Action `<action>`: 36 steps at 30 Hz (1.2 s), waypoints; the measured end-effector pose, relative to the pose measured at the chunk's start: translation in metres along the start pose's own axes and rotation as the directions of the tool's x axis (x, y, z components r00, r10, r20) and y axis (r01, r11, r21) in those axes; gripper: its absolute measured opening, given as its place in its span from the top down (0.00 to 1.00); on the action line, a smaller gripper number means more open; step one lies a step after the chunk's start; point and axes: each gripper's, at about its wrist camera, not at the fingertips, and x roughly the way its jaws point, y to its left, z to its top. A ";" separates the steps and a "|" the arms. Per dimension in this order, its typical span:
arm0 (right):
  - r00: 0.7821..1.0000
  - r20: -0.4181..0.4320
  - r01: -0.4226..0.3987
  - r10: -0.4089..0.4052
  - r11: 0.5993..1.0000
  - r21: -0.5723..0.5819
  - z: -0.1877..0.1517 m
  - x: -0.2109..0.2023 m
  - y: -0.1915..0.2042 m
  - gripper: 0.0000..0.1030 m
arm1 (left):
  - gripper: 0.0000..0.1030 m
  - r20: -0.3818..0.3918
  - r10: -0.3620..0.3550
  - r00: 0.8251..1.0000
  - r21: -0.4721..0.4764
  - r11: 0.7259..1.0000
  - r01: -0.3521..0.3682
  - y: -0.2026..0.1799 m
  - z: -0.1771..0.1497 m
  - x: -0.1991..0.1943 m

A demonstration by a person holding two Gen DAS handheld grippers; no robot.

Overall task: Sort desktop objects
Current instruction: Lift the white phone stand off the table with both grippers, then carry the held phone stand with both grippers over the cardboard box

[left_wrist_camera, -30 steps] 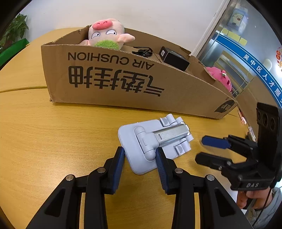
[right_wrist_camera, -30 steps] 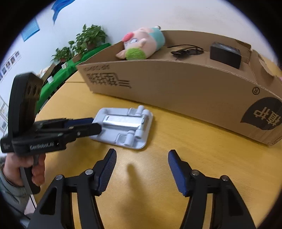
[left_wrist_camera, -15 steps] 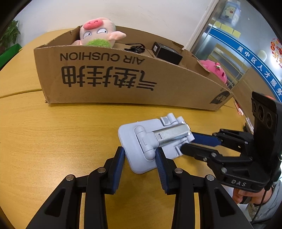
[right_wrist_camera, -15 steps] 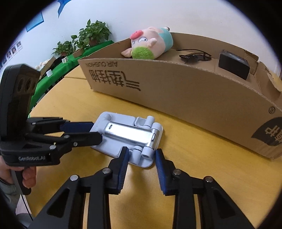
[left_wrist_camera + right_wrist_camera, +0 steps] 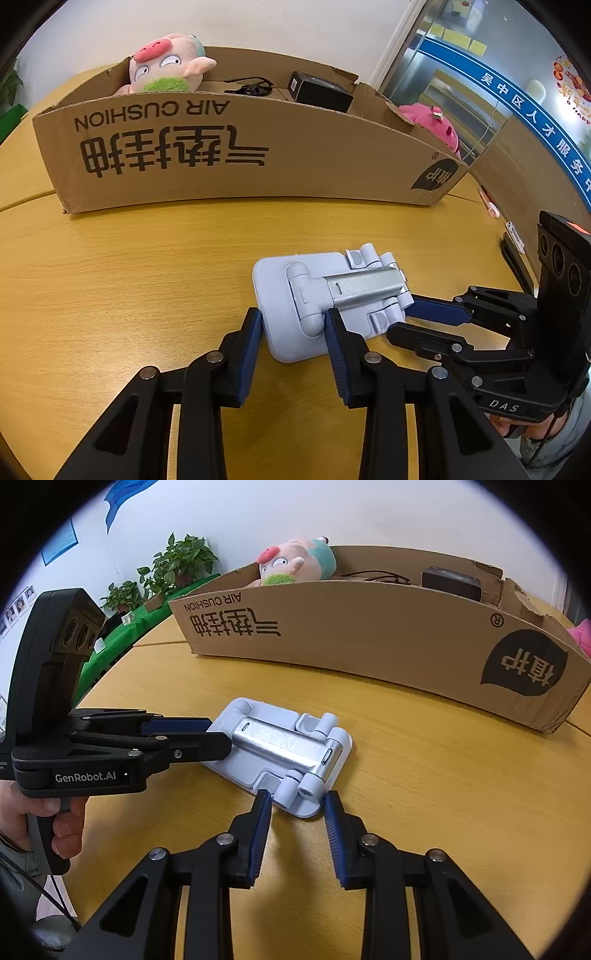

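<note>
The left gripper [image 5: 293, 328] has its blue pads [image 5: 251, 343] on either side of one end of a pale blue folding phone stand [image 5: 325, 295], jaws narrowed onto the plate's near corner and touching its edges. The right gripper [image 5: 297, 808] is at the opposite end of the same stand [image 5: 284, 753], its two pads [image 5: 334, 827] set narrow around the hinge corner; whether they press the plastic or sit just beside it cannot be told. Seen from the left wrist view, the right gripper [image 5: 424, 321] reaches in from the right with one finger along the stand's edge and one finger in front of it.

The stand lies flat and folded on a yellow wooden table [image 5: 129, 277], a silver metal arm [image 5: 364, 286] running along its middle between two plastic hinges. Nothing lies between it and either tool.

Behind the stand, apart from it, a long open cardboard box [image 5: 240, 158] printed "AIR CUSHION" upside down runs across the table. Inside it are a pink pig plush toy [image 5: 166, 70] at the left end, a tangle of black cable [image 5: 251, 85] beside it, and a black box-shaped item [image 5: 319, 92] farther right. A magenta plush toy [image 5: 437, 127] shows past the box's torn right end. Potted green plants [image 5: 177, 565] stand by the wall in the right wrist view. A person's hand [image 5: 37, 819] grips the left tool's handle.
</note>
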 end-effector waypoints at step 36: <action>0.956 0.290 0.038 -0.044 0.999 0.023 0.054 -0.077 -0.013 0.72 | 0.65 0.217 0.011 0.976 0.112 0.993 -0.036 -0.051 0.063 -0.073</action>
